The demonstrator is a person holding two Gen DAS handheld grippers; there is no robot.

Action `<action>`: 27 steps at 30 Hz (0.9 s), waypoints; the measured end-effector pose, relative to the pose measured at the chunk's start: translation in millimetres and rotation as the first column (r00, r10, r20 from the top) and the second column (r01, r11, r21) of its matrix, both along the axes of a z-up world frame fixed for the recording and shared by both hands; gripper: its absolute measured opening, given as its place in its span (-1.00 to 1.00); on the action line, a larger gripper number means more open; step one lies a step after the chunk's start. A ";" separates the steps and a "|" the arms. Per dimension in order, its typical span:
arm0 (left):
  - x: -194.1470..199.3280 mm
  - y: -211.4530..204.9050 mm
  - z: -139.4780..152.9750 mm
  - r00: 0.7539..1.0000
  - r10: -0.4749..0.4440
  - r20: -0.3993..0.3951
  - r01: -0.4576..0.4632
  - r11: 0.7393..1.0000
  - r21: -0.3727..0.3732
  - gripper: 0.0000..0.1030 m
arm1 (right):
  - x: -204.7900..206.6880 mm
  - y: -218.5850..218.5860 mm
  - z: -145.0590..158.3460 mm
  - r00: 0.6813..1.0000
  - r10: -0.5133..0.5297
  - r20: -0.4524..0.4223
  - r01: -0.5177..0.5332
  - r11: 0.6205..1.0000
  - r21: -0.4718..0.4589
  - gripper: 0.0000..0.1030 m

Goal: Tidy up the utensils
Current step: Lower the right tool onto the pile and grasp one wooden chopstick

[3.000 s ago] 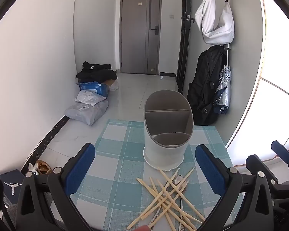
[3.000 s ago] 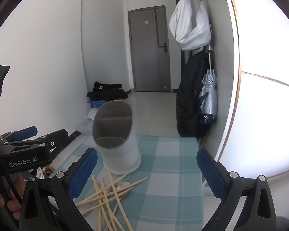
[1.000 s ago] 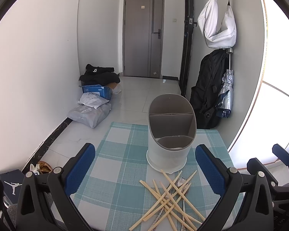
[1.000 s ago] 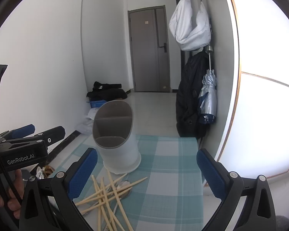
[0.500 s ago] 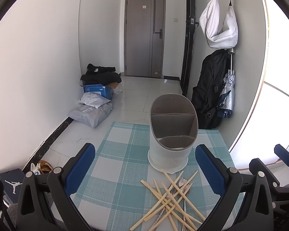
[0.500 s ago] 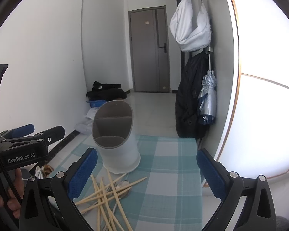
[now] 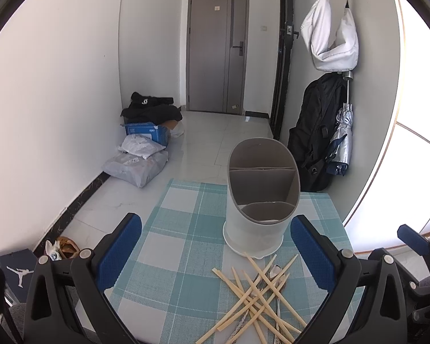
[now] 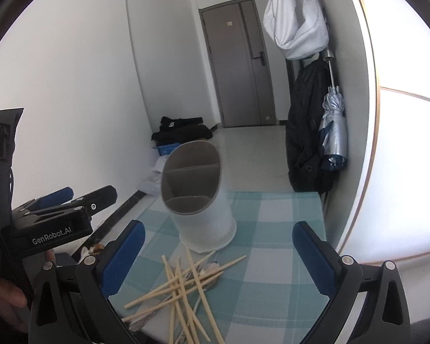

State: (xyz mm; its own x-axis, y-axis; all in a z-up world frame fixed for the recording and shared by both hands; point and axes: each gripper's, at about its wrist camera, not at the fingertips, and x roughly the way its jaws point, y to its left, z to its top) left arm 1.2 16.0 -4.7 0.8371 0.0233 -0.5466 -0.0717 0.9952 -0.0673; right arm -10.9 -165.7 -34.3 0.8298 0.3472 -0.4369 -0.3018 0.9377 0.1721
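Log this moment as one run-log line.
left gripper: open, empty | right gripper: open, empty | wooden chopsticks: piled on checked tablecloth | grey-white divided utensil holder: upright, nothing visible inside

table (image 7: 183,200): teal-white checked cloth | utensil holder (image 7: 262,197) upright, far side | chopsticks (image 7: 258,292) heaped with spoons (image 7: 275,272), near side
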 end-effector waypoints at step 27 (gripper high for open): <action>57.5 84.4 -56.5 0.942 0.081 -0.326 -0.137 0.979 -0.153 0.98 | 103.2 102.0 -108.4 0.901 0.191 -0.389 -0.294 0.929 -0.225 0.04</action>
State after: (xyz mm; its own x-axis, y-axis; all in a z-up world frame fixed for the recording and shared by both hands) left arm 58.7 100.4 -61.2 0.6176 -0.0120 -0.7864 -0.2249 0.9554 -0.1912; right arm 92.3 -63.7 -142.7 0.5063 0.3422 -0.7915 -0.4929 0.8680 0.0600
